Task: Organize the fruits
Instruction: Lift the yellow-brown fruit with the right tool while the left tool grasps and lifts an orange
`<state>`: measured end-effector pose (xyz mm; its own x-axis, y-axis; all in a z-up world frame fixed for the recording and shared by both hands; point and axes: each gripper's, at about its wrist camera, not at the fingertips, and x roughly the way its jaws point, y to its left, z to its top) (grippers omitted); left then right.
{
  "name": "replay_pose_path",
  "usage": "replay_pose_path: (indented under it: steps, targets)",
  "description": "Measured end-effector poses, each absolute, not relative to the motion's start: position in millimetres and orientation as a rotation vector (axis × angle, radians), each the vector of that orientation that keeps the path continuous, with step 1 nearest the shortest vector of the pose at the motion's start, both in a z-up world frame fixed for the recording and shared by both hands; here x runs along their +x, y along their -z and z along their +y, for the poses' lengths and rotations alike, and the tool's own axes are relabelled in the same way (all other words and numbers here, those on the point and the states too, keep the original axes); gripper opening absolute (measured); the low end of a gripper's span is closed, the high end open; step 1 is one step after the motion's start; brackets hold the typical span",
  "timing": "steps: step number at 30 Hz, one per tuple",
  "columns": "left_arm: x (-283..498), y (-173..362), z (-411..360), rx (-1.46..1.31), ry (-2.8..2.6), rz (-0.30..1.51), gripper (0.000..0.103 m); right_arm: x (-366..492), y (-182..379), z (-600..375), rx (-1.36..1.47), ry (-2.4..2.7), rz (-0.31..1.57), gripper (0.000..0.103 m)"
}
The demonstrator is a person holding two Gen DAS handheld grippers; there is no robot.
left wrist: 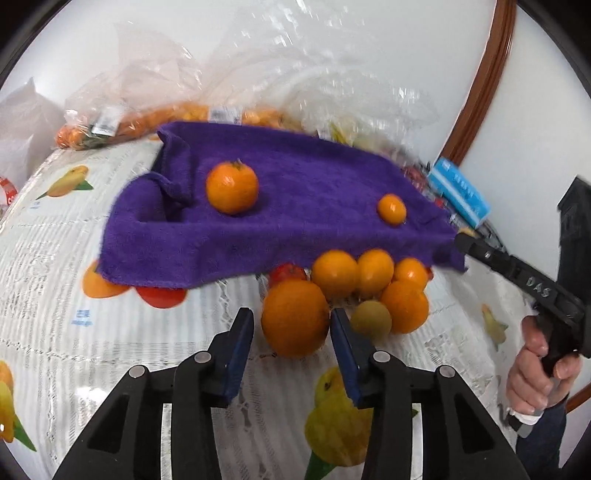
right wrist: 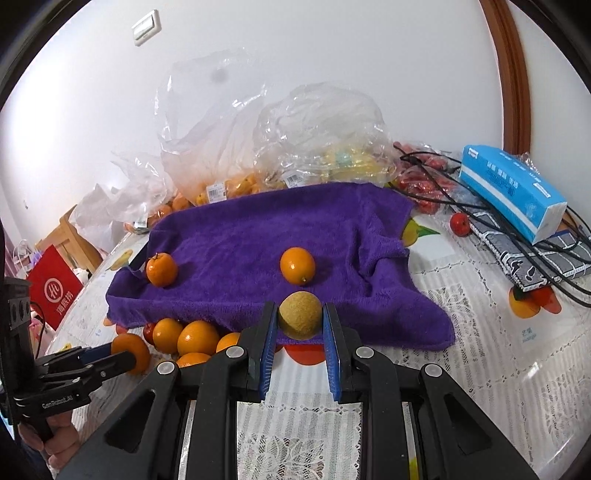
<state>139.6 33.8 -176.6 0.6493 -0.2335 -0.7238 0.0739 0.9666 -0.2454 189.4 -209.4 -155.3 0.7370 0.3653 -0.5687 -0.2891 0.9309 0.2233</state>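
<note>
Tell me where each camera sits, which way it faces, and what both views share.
Left wrist: on the left gripper, facing down-forward at a large orange between its jaws; right hand shows.
Right wrist: on the right gripper, jaws shut on a brownish fruit; left hand shows.
Shared: purple towel, orange pile.

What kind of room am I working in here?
Most likely a home dining or kitchen table: a fruit-print tablecloth, shop bags of fruit with price labels, a tissue box, and a wall switch behind.
</note>
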Motion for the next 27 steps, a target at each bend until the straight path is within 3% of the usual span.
replay_pose_path:
  steps: [7,14,19,27]
  targets:
    - [144.9,176.4,26.3,-0.166,0.181,0.853,0.04,192.5,166.6,-202.6,0.095,-0.362,0.675,0.024]
    - [145.1,179.5,45.3,-0.306,0.211,0.837,0.035,190.5,170.6,-198.2,0.106,-0.392,0.669,0.024]
    - [142.1,178.9,47.4,-0.328,0.24,0.828,0.034,198.6,177.4,-196.1,0.14,-0.434,0.758,0.024]
    - [133.8,167.8,44.1,-0.323,0.263,0.758,0.032,189.5,168.9,-192.4,0.111,-0.459,0.683,0.024]
